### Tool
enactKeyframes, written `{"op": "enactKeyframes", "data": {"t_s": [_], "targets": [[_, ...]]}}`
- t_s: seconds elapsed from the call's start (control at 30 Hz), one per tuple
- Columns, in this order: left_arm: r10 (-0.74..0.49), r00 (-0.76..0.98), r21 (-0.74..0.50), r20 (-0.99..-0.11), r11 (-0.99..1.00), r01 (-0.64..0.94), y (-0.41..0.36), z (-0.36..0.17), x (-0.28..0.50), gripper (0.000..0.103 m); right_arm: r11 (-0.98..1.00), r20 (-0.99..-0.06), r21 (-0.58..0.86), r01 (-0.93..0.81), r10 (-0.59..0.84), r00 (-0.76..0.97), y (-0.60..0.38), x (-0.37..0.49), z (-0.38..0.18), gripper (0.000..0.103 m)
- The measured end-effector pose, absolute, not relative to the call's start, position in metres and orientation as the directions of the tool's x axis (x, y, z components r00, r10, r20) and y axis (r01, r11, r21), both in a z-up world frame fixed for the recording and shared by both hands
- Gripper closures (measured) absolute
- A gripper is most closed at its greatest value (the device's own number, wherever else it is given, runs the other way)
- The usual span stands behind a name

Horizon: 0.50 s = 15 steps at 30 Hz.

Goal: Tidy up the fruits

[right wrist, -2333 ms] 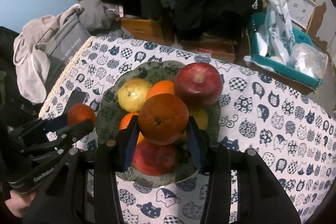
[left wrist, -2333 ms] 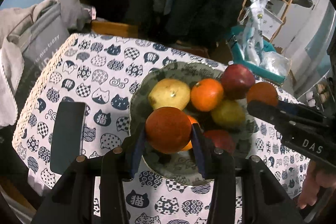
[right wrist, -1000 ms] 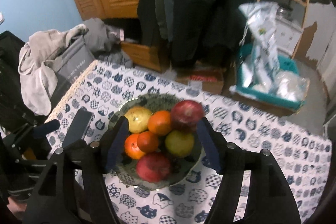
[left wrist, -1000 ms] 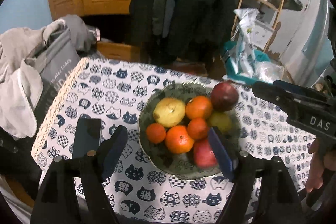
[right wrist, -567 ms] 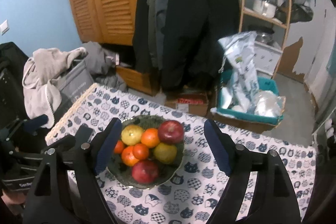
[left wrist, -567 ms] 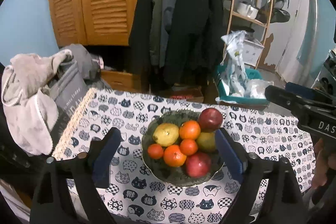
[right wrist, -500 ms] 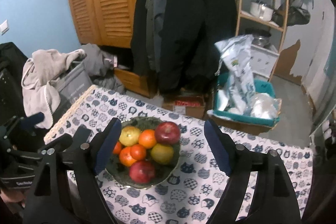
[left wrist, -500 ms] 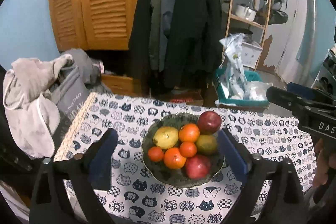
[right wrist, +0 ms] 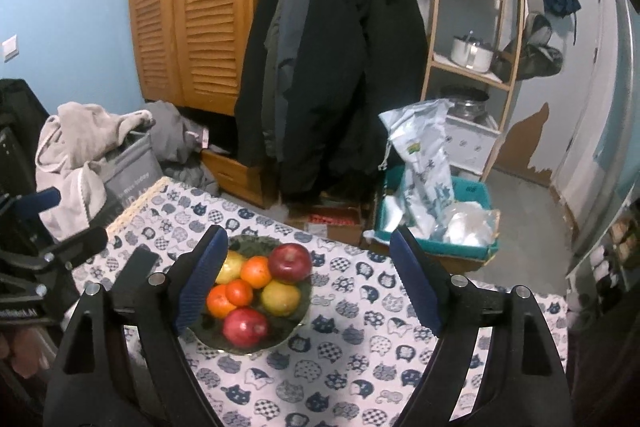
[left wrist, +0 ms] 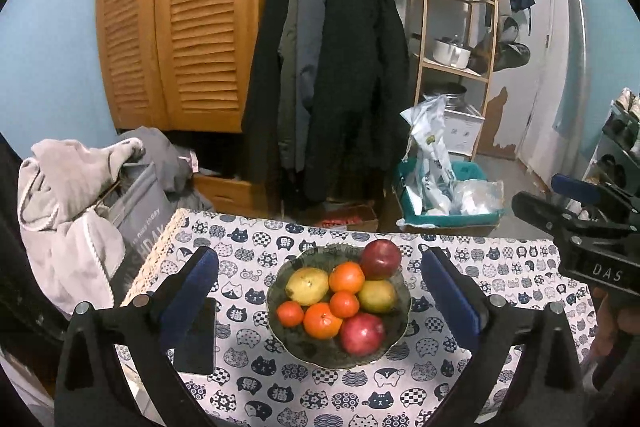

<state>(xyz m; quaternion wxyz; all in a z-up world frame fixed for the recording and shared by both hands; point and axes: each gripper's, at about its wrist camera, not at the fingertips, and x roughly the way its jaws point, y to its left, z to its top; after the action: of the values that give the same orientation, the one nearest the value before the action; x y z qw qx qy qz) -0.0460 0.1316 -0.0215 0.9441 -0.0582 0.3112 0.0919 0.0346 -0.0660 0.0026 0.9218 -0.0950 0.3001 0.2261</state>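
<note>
We read "DAS" on the right hand-held gripper (left wrist: 576, 205); both stand apart, empty; the left hand-held gripper (left wrist: 318, 281) too. The bowl (left wrist: 394, 341) holds fruits (left wrist: 320, 319).

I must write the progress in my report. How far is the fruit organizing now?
Done, as it looks: all the visible fruit sits in the green bowl, including two red apples and the oranges. In hand: nothing. The left tongs and right tongs have just been opening and are empty. Left: no loose fruit shows on the tablecloth, so probably nothing.
</note>
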Motion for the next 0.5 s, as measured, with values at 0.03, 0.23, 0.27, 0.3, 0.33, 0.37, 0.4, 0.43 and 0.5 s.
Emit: {"op": "enactKeyframes", "data": {"t_s": [0.03,0.23,0.27,0.3,0.33,0.37,0.4,0.43,0.5], "targets": [[0.133,0.79,-0.06,-0.598,0.976,-0.209,0.132,-0.021,-0.046,0.001,0.881,-0.591,-0.043,-0.472,0.358,0.723,-0.068,0.033,0.003,0.021],[0.135,0.795,-0.061,-0.591,0.975,-0.211,0.129,-0.018,-0.047,0.001,0.897,-0.574,-0.044,-0.44,0.338,0.746,-0.083,0.034,0.003,0.021],[0.138,0.796,-0.059,-0.589,0.975,-0.213,0.129,-0.017,-0.047,0.001,0.899,-0.575,-0.041,-0.435,0.335,0.747,-0.084,0.034,0.002,0.021],[0.141,0.797,-0.056,-0.587,0.975,-0.214,0.128,-0.017,-0.047,0.001,0.901,-0.574,-0.036,-0.431,0.335,0.748,-0.087,0.035,0.001,0.021],[0.142,0.799,-0.054,-0.585,0.976,-0.213,0.127,-0.017,-0.046,0.001,0.903,-0.574,-0.033,-0.427,0.333,0.748,-0.089,0.036,0.0,0.021],[0.145,0.798,-0.051,-0.584,0.976,-0.214,0.127,-0.017,-0.046,0.001,0.906,-0.577,-0.031,-0.422,0.329,0.748,-0.091,0.037,-0.001,0.021],[0.148,0.796,-0.046,-0.587,0.975,-0.216,0.126,-0.017,-0.045,0.001,0.907,-0.58,-0.028,-0.42,0.327,0.746,-0.092,0.038,-0.002,0.021],[0.148,0.794,-0.045,-0.589,0.975,-0.215,0.125,-0.017,-0.045,0.001,0.908,-0.582,-0.026,-0.419,0.327,0.744,-0.094,0.038,-0.003,0.021],[0.149,0.794,-0.044,-0.59,0.975,-0.216,0.125,-0.017,-0.044,0.001,0.911,-0.588,-0.023,-0.413,0.321,0.742,-0.097,0.039,-0.005,0.021]]}}
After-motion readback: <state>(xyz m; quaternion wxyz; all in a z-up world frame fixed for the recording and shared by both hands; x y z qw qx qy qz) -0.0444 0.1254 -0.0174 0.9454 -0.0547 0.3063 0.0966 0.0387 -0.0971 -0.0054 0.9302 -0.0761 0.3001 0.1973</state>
